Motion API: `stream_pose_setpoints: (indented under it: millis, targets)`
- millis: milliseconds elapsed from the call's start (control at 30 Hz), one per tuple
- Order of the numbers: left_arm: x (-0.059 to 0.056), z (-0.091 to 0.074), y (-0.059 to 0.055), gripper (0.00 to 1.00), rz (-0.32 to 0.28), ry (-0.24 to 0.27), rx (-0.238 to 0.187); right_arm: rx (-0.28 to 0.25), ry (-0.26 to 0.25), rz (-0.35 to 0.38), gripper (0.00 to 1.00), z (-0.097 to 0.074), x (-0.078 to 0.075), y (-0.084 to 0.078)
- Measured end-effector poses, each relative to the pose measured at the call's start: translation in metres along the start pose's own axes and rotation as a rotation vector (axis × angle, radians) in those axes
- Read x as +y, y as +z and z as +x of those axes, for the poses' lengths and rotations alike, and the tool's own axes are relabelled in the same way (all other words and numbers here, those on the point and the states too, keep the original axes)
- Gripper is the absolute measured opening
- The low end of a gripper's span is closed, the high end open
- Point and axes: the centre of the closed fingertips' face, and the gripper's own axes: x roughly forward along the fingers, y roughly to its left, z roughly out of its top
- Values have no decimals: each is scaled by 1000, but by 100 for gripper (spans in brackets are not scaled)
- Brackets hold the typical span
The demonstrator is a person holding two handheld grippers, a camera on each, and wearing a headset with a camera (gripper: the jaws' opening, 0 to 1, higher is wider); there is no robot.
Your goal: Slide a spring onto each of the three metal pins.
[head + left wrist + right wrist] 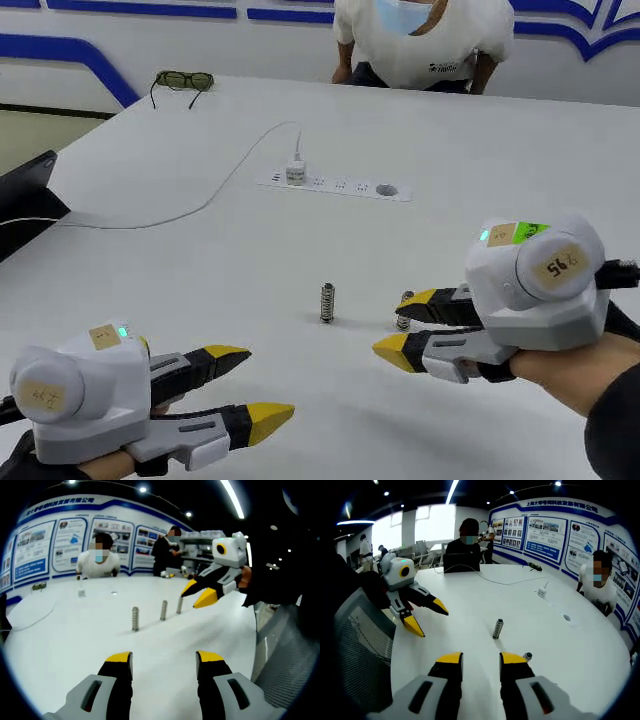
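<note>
I see left tongs (268, 381) wide, empty | right tongs (392, 325) wide, empty | three upright grey metal pins (163, 610) mid white surface (200, 280), one just beside right tongs, another wearing coiled spring (327, 301).

The left gripper (266, 382) sits low at the person's near left, its grey body wrapped by the left hand (105, 466). Its yellow-tipped jaws point forward and to the right, spread wide with nothing between them. The right gripper (397, 322) is held further out on the right, pointing left, its jaws parted by a narrower gap and also empty. The right hand (560, 368) grips it from beneath, a dark sleeve (615, 430) covering the forearm behind. The two grippers are well apart, tips angled roughly toward each other
</note>
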Motion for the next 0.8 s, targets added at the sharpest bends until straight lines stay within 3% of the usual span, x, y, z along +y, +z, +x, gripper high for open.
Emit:
stream_pose_setpoints:
  millis: [800]
  targets:
    - [-5, 2, 2, 54, 13, -22, 13, -44, -93, 75, 32, -38, -18, -23]
